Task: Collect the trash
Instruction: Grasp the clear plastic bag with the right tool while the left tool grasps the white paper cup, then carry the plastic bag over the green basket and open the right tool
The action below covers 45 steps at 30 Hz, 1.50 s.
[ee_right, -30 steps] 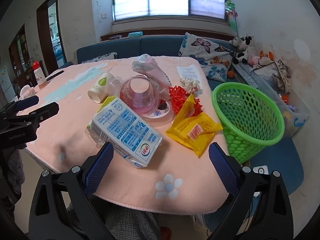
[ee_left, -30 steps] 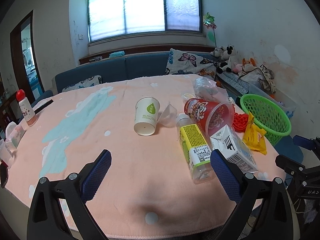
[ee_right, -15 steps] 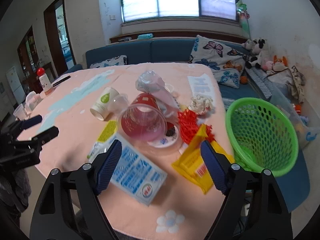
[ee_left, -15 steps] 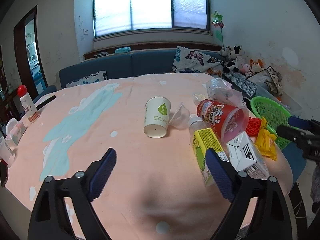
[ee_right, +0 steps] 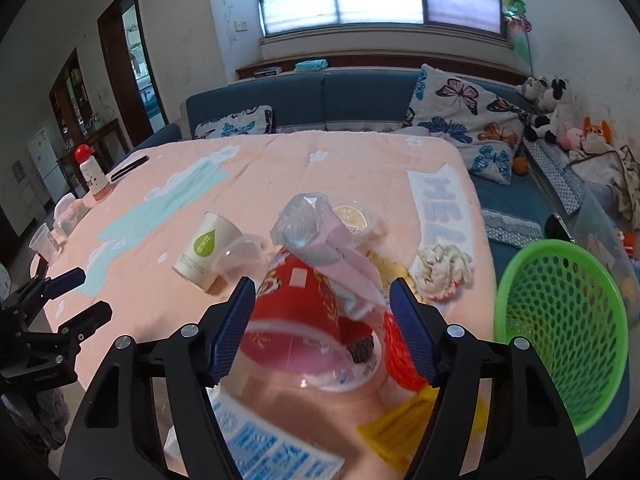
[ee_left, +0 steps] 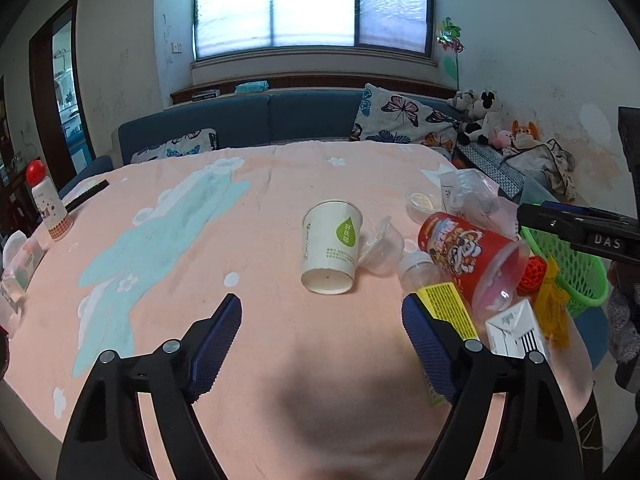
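Note:
Trash lies on the pink tablecloth. A white paper cup (ee_left: 330,246) (ee_right: 204,248) lies on its side with a clear plastic cup (ee_left: 380,244) beside it. My left gripper (ee_left: 320,320) is open, just short of the paper cup. A red snack cup (ee_right: 304,312) (ee_left: 472,256) lies tipped over with a clear plastic bag (ee_right: 320,240) draped on it. My right gripper (ee_right: 322,324) is open, its fingers on either side of the red cup. A green basket (ee_right: 560,320) stands off the table's right edge.
A milk carton (ee_left: 516,332) (ee_right: 272,448), a yellow-labelled bottle (ee_left: 444,304), a yellow wrapper (ee_right: 412,424), red netting (ee_right: 400,356) and crumpled tissue (ee_right: 440,268) lie around the red cup. A red-capped bottle (ee_left: 46,200) and cups stand at the table's left edge. A blue sofa is behind.
Both grippers moved forward over the table. The right one closed in on the red cup, which now sits between its fingers. The left one neared the paper cup.

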{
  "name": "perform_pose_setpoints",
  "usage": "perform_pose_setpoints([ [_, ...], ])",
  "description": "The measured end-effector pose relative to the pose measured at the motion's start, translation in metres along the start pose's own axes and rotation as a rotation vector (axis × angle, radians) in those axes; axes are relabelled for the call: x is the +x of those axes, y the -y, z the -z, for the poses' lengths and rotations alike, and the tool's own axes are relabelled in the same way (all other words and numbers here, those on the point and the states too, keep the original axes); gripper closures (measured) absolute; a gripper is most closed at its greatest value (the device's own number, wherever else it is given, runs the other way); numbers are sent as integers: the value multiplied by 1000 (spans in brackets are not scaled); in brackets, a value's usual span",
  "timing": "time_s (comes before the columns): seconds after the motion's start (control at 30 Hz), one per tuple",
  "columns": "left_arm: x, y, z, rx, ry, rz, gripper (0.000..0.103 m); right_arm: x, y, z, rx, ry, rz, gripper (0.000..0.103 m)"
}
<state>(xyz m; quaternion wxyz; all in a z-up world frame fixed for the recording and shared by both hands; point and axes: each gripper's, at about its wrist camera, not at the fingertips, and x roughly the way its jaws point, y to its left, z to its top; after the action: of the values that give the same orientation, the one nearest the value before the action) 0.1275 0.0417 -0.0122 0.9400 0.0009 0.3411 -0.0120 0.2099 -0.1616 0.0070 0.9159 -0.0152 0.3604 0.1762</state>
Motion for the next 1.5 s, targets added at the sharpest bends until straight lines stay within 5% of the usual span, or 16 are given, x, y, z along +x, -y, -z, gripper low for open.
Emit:
perform_pose_setpoints([
  [0.4,49,-10,-32,-1,-60,29,25,54,3,-22,-30,-70,-18,38],
  [0.57,75,-6,-45,25,-90,51,25,67,6,-27,-26,-82,-17,49],
  [0.93,128,0,-62,46,-157,73,29,65,16,-26,-11,-55,-19,73],
  [1.5,164,-9,-57,-15,-233,181,46,19,40,-34,77,63,-17,79],
])
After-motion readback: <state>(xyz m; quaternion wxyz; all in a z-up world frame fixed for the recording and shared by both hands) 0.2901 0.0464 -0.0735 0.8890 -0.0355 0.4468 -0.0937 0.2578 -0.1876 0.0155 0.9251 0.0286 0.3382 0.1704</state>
